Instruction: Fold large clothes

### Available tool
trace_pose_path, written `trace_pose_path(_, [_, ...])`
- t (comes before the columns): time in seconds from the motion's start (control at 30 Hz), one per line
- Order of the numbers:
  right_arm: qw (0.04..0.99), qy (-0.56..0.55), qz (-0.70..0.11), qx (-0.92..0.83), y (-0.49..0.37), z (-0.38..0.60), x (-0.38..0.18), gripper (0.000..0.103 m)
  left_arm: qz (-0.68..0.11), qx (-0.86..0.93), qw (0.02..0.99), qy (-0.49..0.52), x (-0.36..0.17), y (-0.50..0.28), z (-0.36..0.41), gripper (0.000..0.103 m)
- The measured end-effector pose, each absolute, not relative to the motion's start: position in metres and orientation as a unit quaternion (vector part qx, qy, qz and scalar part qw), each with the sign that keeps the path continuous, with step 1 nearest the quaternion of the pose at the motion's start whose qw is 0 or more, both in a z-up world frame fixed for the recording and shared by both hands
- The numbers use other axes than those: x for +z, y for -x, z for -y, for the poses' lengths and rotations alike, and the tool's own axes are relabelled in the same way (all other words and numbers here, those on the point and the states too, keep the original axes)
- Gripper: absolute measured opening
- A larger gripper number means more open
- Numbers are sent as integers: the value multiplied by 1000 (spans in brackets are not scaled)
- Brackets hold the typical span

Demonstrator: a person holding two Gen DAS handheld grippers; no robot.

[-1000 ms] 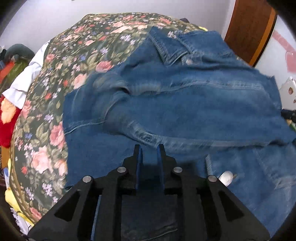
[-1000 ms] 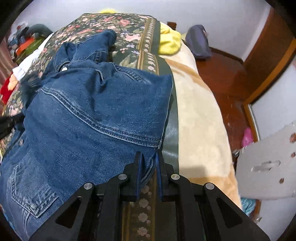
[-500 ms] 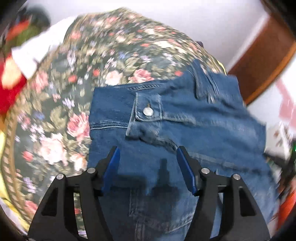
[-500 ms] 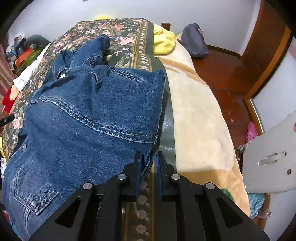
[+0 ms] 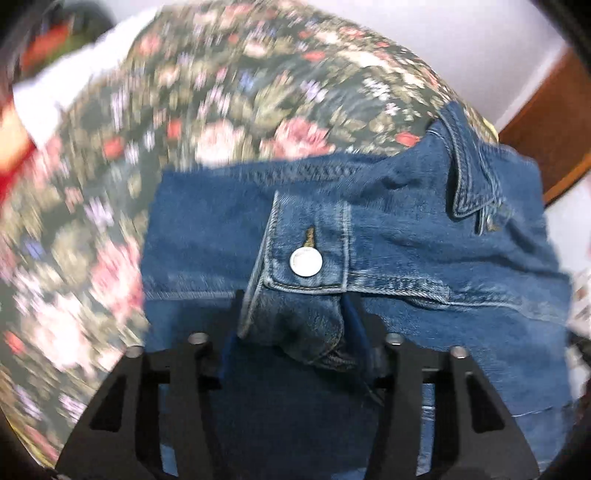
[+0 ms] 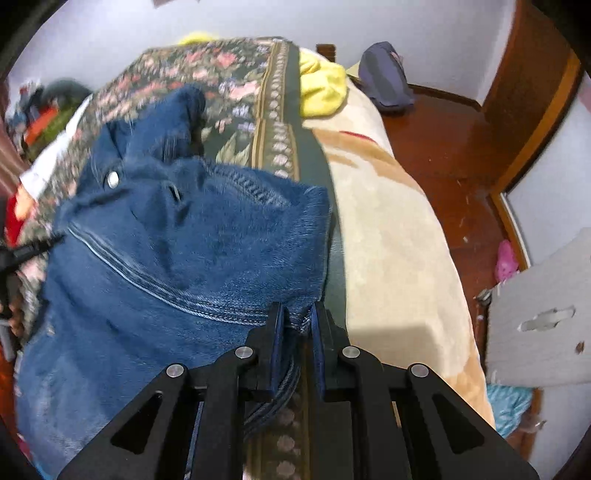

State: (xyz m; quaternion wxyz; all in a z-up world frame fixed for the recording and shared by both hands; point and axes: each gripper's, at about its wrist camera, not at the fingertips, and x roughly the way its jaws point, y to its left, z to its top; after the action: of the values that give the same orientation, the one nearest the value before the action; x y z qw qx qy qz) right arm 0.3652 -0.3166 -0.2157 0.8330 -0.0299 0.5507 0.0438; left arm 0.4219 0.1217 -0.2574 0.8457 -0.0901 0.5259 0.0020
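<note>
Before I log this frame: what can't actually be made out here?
- Left wrist view: the left gripper fingertips are hidden behind the jacket cuff, so its grip is unclear.
- Left wrist view: the floral bedspread is motion-blurred.
- Right wrist view: clutter at the left edge is blurred and cut off; the right gripper pinches the jacket's edge.

A bed (image 6: 388, 229) stood on reddish wooden floor (image 6: 447, 144); beyond it rose pale walls (image 6: 229, 22) and a brown door (image 6: 532, 74).

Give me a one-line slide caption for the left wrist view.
Left gripper closing around the buttoned cuff of a denim jacket on a floral bedspread.
</note>
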Motion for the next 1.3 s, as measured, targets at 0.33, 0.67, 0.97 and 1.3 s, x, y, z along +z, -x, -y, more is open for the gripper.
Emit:
trace_pose_path(0.33, [836,101,-538,27,-347,310,-210,11,-419,15,908,-22,-183,-404,-102,28])
trace_pose_path(0.67, [844,7,-534,47,-348,319,-183,11,-391,35,920,-13,-150,-394,-144,28])
trace_pose_path(0.97, [839,-24,-540,65,-369,294,-193,11,-455,55,888,14,-218,-399,-171,29])
trace_pose_path(1.3, [852,165,-497,-16,-365,263,-219,86,-496,62,866,7,-277,-387,-167,41])
